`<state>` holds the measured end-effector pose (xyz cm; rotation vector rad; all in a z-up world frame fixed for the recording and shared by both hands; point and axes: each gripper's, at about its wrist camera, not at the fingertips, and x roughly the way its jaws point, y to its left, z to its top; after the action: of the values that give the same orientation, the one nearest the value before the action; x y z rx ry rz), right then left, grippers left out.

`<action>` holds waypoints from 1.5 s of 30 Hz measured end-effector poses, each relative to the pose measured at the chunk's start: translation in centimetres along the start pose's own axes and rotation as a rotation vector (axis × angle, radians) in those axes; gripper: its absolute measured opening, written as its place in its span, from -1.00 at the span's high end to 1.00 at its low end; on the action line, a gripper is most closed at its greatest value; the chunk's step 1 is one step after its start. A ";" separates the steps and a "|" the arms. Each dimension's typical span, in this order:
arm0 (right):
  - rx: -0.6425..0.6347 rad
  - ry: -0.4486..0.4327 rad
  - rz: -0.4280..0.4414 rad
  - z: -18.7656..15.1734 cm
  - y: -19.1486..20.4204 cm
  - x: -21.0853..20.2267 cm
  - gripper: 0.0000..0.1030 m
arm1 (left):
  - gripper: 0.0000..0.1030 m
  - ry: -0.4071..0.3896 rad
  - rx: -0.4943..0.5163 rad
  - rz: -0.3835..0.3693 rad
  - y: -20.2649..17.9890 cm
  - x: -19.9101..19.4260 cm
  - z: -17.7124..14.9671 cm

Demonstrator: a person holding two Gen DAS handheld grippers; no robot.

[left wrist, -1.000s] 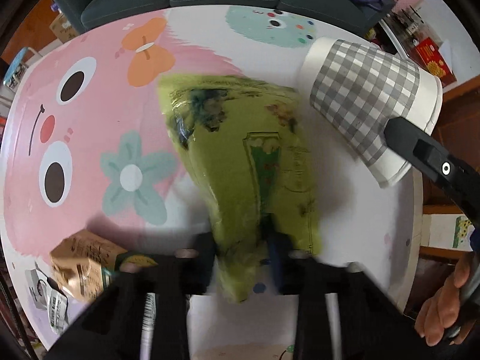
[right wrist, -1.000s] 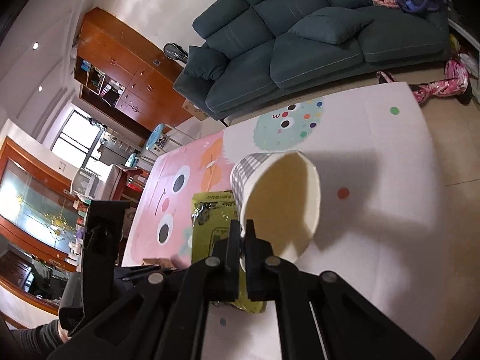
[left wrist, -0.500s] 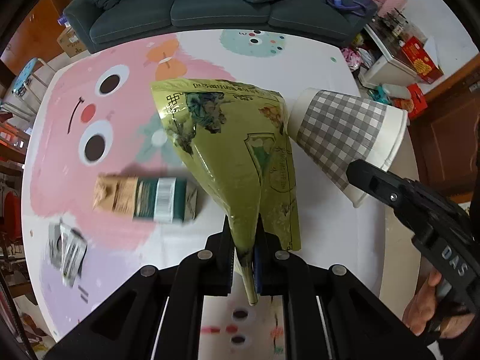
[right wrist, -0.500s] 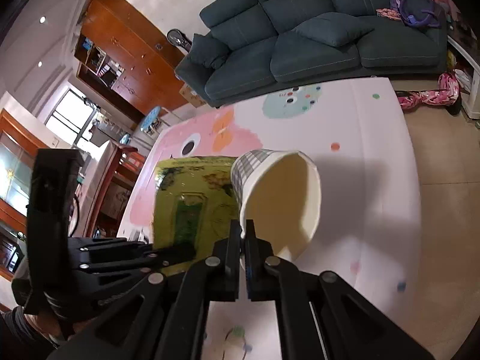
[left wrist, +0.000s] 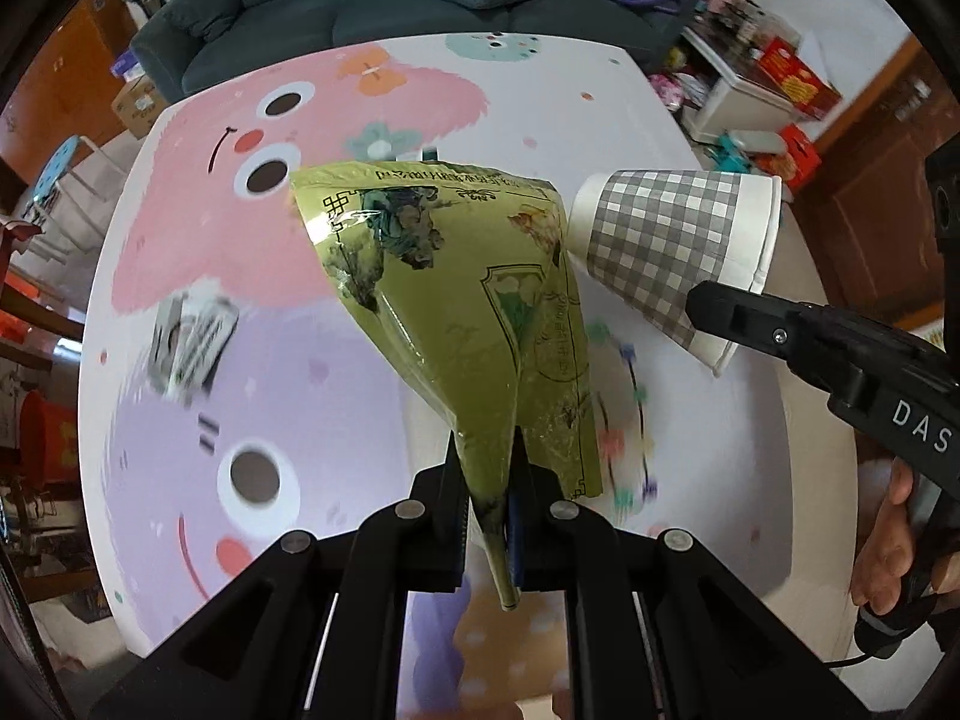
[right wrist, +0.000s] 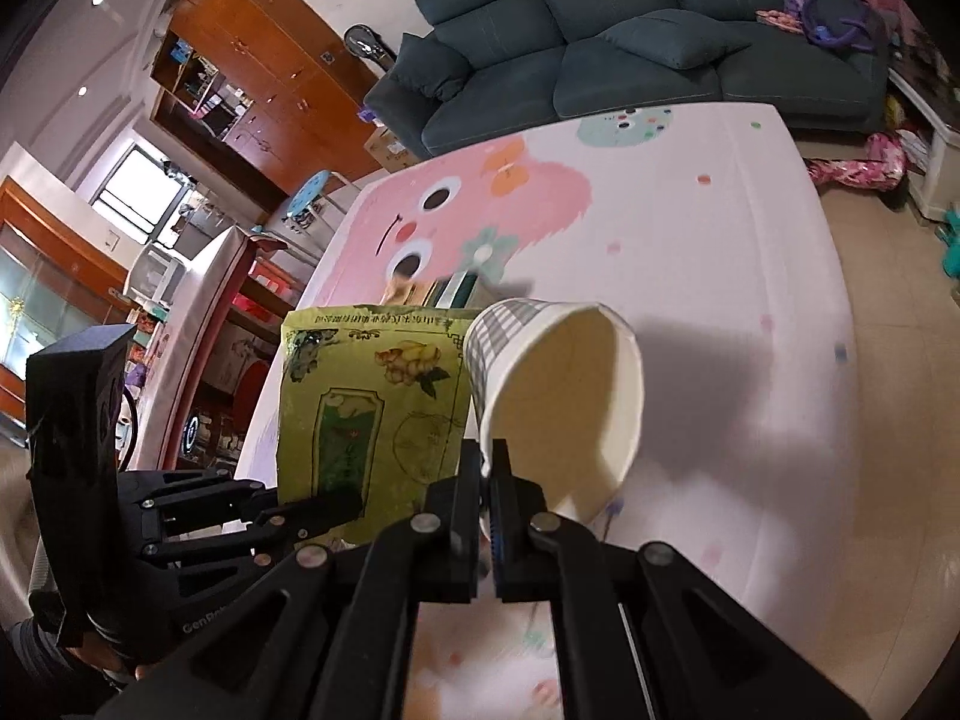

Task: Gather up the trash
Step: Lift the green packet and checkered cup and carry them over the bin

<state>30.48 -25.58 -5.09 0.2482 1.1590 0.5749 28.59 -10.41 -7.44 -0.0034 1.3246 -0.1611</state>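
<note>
My left gripper (left wrist: 487, 498) is shut on the bottom corner of a green foil snack bag (left wrist: 456, 300) and holds it up above the table. The bag also shows in the right wrist view (right wrist: 372, 408). My right gripper (right wrist: 487, 480) is shut on the rim of a grey checked paper cup (right wrist: 558, 402), held on its side in the air with its empty inside facing the camera. In the left wrist view the cup (left wrist: 672, 240) hangs just right of the bag, pinched by the right gripper's finger (left wrist: 756, 318).
A small crumpled wrapper (left wrist: 192, 342) lies on the cartoon-printed tablecloth (left wrist: 198, 228) at the left. A small carton (right wrist: 444, 291) lies on the table beyond the bag. A dark sofa (right wrist: 630, 54) stands behind the table. Boxes and clutter (left wrist: 774, 90) sit on the floor at right.
Both grippers have risen and pulled back from the table with the bag and the cup. The carton has left the left wrist view; the wrapper now sits higher in it.
</note>
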 end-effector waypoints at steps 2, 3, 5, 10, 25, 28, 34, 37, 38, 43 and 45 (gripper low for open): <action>0.018 -0.016 -0.024 -2.3 1.4 -0.8 0.95 | 0.85 -0.001 0.033 -0.021 0.3 -0.6 -2.3; 0.026 -0.022 -0.034 -3.2 2.0 -1.0 0.95 | 0.85 0.003 0.058 -0.029 0.5 -1.0 -3.6; 0.060 -0.042 -0.058 -6.0 3.5 -1.8 0.95 | 0.85 0.012 0.107 -0.047 0.7 -1.5 -5.9; 0.172 -0.097 -0.133 -13.4 7.1 -2.9 0.95 | 0.85 0.010 0.263 -0.066 0.7 -3.2 -11.8; 0.288 -0.103 -0.228 -27.5 13.8 -5.1 0.95 | 0.85 0.024 0.378 -0.070 0.7 -4.8 -25.1; 0.267 -0.080 -0.224 -29.0 14.2 -5.2 0.95 | 0.85 0.018 0.341 -0.074 0.8 -4.7 -26.4; 0.258 -0.018 -0.192 -33.0 13.8 -4.2 0.95 | 0.85 0.012 0.241 -0.061 0.9 -3.3 -30.4; 0.251 0.022 -0.178 -35.4 13.2 -3.1 0.95 | 0.85 0.032 0.199 -0.055 0.8 -1.7 -32.4; 0.247 0.039 -0.174 -36.3 12.8 -2.5 0.95 | 0.85 0.041 0.180 -0.055 0.7 -0.9 -33.3; 0.266 0.113 -0.163 -39.6 10.6 0.9 0.95 | 0.85 0.073 0.131 -0.064 0.4 2.9 -36.6; 0.278 0.138 -0.162 -40.8 9.5 2.8 0.95 | 0.85 0.082 0.119 -0.067 0.5 4.9 -37.8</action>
<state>-8.79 -20.46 -18.86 0.3521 1.3801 0.2905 -6.65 -7.12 -21.47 0.0606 1.3960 -0.2996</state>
